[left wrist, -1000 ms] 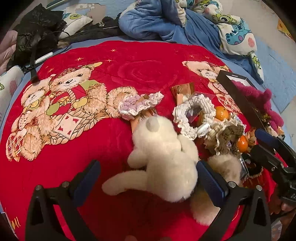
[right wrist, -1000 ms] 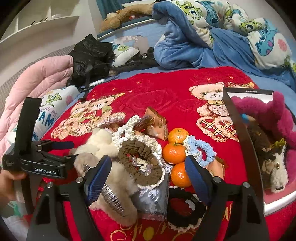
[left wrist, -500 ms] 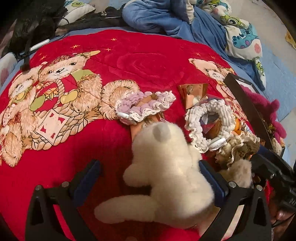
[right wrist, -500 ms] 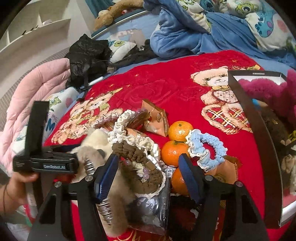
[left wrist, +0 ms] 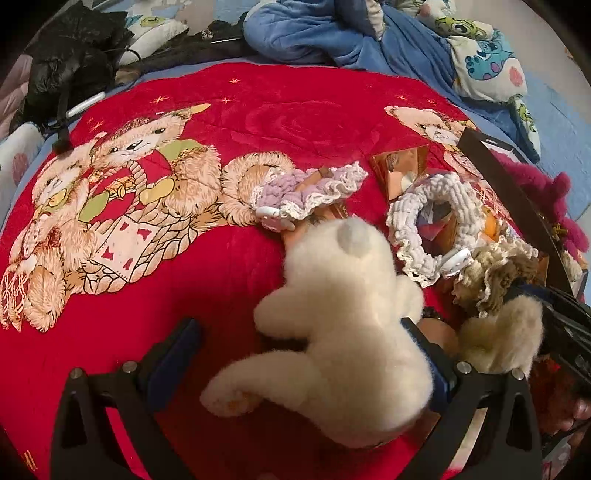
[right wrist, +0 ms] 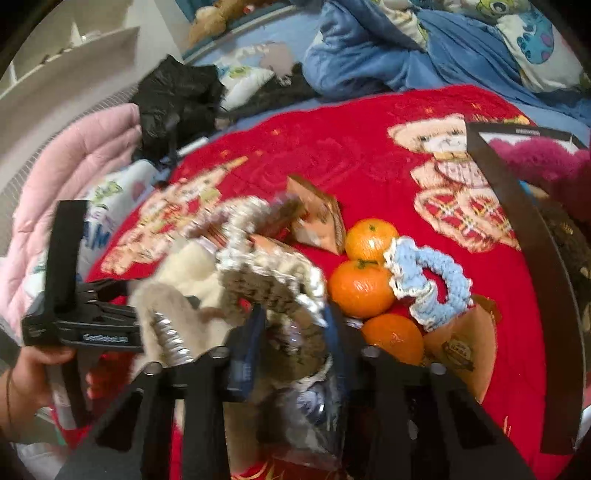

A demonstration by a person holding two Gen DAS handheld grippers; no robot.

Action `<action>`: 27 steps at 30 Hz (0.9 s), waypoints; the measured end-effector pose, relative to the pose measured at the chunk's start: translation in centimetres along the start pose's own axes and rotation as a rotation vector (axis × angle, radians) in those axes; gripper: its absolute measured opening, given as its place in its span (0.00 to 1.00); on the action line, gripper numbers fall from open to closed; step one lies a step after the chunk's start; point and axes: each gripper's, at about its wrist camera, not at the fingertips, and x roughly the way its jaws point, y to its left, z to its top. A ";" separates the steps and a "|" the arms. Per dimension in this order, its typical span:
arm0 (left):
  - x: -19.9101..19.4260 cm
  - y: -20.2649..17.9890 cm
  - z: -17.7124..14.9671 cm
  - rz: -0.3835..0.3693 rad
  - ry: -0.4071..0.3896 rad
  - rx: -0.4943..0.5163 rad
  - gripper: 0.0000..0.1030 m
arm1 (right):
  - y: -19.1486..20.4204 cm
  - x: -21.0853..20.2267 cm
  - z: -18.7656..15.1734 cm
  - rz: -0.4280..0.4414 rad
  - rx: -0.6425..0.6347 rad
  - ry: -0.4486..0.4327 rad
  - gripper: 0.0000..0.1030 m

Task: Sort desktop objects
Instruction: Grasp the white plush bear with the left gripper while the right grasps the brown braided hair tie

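A white plush toy (left wrist: 347, 325) lies on the red bear blanket (left wrist: 184, 295) between the fingers of my left gripper (left wrist: 299, 354), which is open around it; the toy rests against the right pad. My right gripper (right wrist: 291, 343) is closed on a brown scrunchie (right wrist: 273, 291) with a lace edge, at the pile's near side. Three oranges (right wrist: 360, 288), a light blue scrunchie (right wrist: 428, 280), a white scrunchie (left wrist: 432, 229), a lilac scrunchie (left wrist: 306, 192) and orange snack packets (right wrist: 317, 218) lie around.
A dark-framed box (right wrist: 532, 236) holding magenta plush (right wrist: 535, 158) stands at the right. A tan furry item (left wrist: 502, 339) lies by the plush toy. Blue bedding (left wrist: 351, 33), a black bag (right wrist: 177, 99) and a pink quilt (right wrist: 70, 173) border the blanket.
My right gripper moved forward and closed its fingers on the brown scrunchie. My left gripper advanced so the white plush toy sits deeper between its open fingers.
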 end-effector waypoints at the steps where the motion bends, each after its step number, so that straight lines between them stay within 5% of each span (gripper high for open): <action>1: 0.0 0.1 0.0 -0.005 0.001 -0.002 1.00 | -0.2 0.3 -0.1 -0.011 0.015 0.011 0.17; 8: -0.2 0.1 -0.1 0.010 -0.018 -0.006 1.00 | -0.7 -0.3 -0.4 -0.007 0.042 -0.004 0.16; 15: -1.9 -0.5 -1.3 -0.038 -0.052 0.012 0.55 | -0.9 -1.7 -0.7 -0.003 0.093 -0.041 0.15; 27: -3.1 -0.7 -1.8 -0.028 -0.064 0.001 0.48 | 0.6 -3.8 -0.6 0.003 0.065 -0.086 0.15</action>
